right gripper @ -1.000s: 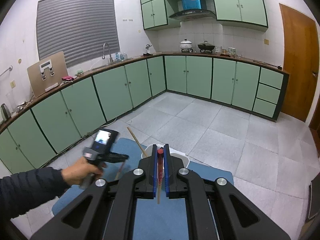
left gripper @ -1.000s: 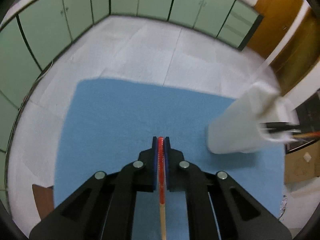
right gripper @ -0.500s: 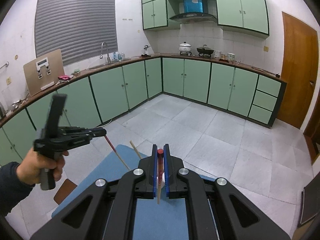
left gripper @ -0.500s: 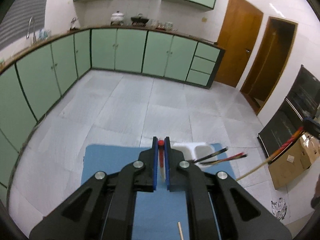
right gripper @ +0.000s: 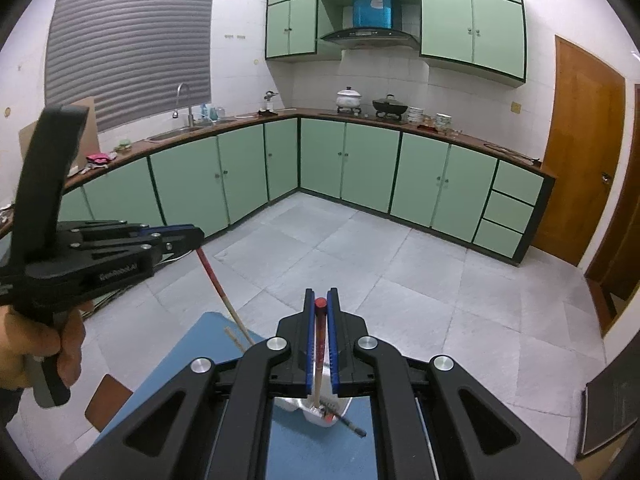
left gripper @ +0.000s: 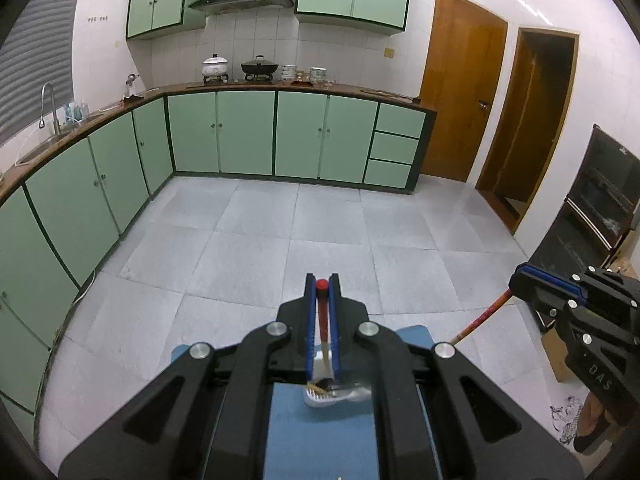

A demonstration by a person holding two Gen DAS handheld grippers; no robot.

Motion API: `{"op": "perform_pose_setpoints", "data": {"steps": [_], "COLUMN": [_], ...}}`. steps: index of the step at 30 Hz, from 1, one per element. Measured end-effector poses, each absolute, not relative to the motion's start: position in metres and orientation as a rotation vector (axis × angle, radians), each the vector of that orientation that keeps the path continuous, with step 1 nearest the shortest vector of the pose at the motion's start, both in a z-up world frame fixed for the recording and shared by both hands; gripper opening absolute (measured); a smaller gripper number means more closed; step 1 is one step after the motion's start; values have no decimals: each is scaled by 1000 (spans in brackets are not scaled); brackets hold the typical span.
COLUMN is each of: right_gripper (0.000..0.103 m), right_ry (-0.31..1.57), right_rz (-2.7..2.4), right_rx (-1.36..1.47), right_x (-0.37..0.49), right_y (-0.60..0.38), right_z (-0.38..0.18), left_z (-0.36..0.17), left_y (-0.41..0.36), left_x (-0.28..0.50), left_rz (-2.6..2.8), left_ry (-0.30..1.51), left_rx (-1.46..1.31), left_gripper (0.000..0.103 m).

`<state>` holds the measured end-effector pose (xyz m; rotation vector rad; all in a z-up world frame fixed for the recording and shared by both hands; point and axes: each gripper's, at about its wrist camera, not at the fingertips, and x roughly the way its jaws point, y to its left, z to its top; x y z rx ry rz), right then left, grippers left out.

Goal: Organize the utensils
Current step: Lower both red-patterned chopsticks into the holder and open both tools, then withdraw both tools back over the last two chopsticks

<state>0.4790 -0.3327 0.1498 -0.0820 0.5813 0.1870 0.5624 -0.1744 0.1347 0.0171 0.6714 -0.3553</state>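
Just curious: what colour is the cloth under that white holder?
Blue. The cloth shows best in the right wrist view, under the white holder.

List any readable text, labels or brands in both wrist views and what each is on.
"DAS": white letters on the black body of the right gripper, seen from the left wrist view; the word may be cut off.
White lettering on the black side of the left gripper, in the right wrist view: too blurred to read.
Blue range hood box: a pale mark, unreadable.
Nothing else legible.

Home kitchen: green cabinets (right gripper: 344,160), sink tap (right gripper: 182,100), range hood (right gripper: 370,32).
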Motion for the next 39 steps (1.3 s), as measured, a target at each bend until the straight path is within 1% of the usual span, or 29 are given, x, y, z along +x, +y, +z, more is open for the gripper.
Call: {"op": "perform_pose_setpoints", "data": {"steps": [4,8,12,15,17,18,20,23,24,26,27,30,33,34,35,37,39], "right_gripper": [6,6,7,12,12,14,14,16,19,21,22,22,22,23,24,34,35], "right_ry": [605,659,700,700,682,673,653,573,550,499,489,479,505,523,534,561,600], "right_rz": [163,153,145,142,148,149,159,185,192,188,189,166,130,117,107,60,34], "right_rx": [-61,-36,-26,0,26,32,48,70,68,53,48,24,54,74,79,71,107], "right_x": [499,515,521,518,512,507,497,448,432,377,357,279,208,185,171,133,109], "right_y": [-339,-346,-353,-359,-365,-368,-372,-381,-382,-382,-381,-371,-363,-360,-356,-345,-342], "right_z": [126,81,50,46,53,58,67,85,87,79,72,30,-20,-38,-50,-83,-111], "left_z": [112,68,24,0,-1,0,5,17,21,24,24,9,-22,-36,-52,-79,-108], "left_y": [-183,-186,-182,-178,-173,-171,-164,-149,-140,-127,-124,-109,-102,-100,-99,-101,-107], "left_x": [573,578,583,578,571,569,557,529,511,476,460,392,325,301,280,247,217], "left_rz": [-354,-363,-380,-393,-404,-409,-425,-436,-441,-445,-445,-447,-415,-400,-395,-386,-379], "left_ry": [694,731,784,814,807,803,798,764,746,711,693,647,637,647,672,725,776], "left_rx": [28,34,26,34,36,36,25,21,15,15,24,39,47,51,38,9,23], "left_gripper": [5,5,6,8,9,11,24,31,35,47,49,55,59,64,67,67,67]}}
